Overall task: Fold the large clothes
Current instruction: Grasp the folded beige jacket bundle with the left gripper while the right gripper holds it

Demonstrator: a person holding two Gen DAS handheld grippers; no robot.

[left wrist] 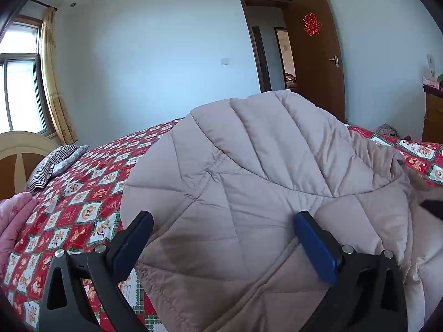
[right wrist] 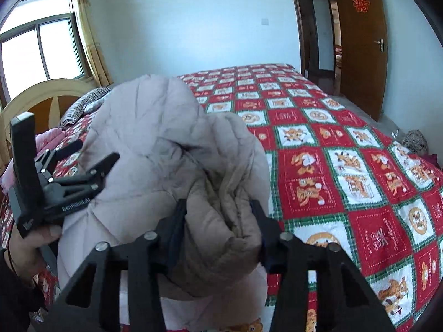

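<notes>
A pale pinkish-beige quilted down jacket lies heaped on the bed. In the left wrist view my left gripper is open, its blue-padded fingers spread wide over the jacket's quilted panel without pinching it. The right wrist view shows the same jacket bulging upward, with a bunched fold of it squeezed between the pads of my right gripper, which is shut on it. My left gripper appears at the jacket's left edge, held by a person's hand.
The bed carries a red, white and green patchwork quilt. A striped pillow, a pink blanket and a wooden headboard are at the left. An open brown door and a wooden cabinet stand at the right.
</notes>
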